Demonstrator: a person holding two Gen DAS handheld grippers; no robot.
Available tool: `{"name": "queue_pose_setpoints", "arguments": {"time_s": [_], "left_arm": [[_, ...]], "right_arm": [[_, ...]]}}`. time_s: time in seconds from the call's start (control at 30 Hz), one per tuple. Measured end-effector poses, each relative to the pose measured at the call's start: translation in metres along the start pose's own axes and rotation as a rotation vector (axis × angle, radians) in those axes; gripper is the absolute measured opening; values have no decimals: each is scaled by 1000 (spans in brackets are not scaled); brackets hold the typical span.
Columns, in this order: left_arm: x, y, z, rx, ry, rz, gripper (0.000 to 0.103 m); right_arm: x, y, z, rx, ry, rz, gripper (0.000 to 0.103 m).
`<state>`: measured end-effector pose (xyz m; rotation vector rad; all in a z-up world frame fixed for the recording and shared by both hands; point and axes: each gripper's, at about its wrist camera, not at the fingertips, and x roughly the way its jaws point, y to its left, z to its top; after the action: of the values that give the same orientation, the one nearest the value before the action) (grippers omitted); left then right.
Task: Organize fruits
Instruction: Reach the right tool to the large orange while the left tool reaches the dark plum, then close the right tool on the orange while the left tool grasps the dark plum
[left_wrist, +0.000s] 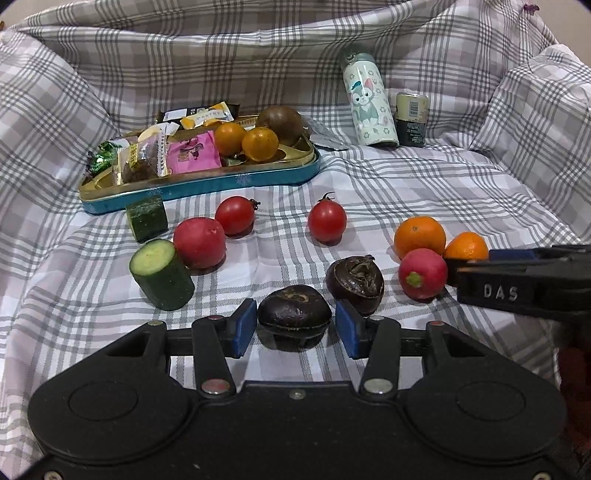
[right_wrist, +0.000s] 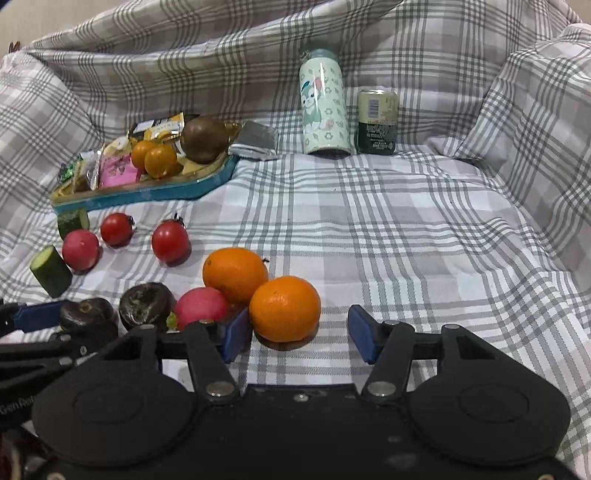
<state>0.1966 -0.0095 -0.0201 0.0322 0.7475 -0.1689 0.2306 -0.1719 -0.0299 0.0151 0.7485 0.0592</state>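
Note:
My left gripper (left_wrist: 295, 326) is open around a dark water chestnut (left_wrist: 293, 316) on the checked cloth, pads on either side and not touching it. A second chestnut (left_wrist: 355, 281) lies just behind to the right. My right gripper (right_wrist: 300, 334) is open around the nearer orange (right_wrist: 285, 308), its left pad close to the fruit. A second orange (right_wrist: 235, 274) and a red radish (right_wrist: 201, 306) sit beside it. Two cherry tomatoes (left_wrist: 327, 221), (left_wrist: 235, 215), another radish (left_wrist: 199, 242) and two cucumber pieces (left_wrist: 161, 274), (left_wrist: 147, 217) lie on the left.
A teal tin tray (left_wrist: 207, 181) at the back left holds wrapped snacks, two small oranges (left_wrist: 260, 144) and a brown fruit (left_wrist: 280, 123). A printed bottle (left_wrist: 369, 103) and a dark can (left_wrist: 412, 120) stand at the back. Raised cloth folds surround the area.

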Motion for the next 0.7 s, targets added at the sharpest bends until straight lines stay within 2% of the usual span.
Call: {"name": "queue_pose_setpoints", "arguments": {"time_s": [0.03, 0.13, 0.53, 0.7], "left_arm": [[3, 1, 0, -5, 4, -1, 54], [10, 3, 1, -22, 20, -5, 54], [10, 15, 0, -88, -12, -48, 51], [4, 18, 2, -109, -23, -72, 51]], "right_arm": [[1, 1, 0, -8, -2, -4, 55], [1, 7, -3, -41, -21, 4, 41], [3, 13, -4, -55, -40, -16, 41], [-3, 8, -1, -22, -57, -21, 41]]}}
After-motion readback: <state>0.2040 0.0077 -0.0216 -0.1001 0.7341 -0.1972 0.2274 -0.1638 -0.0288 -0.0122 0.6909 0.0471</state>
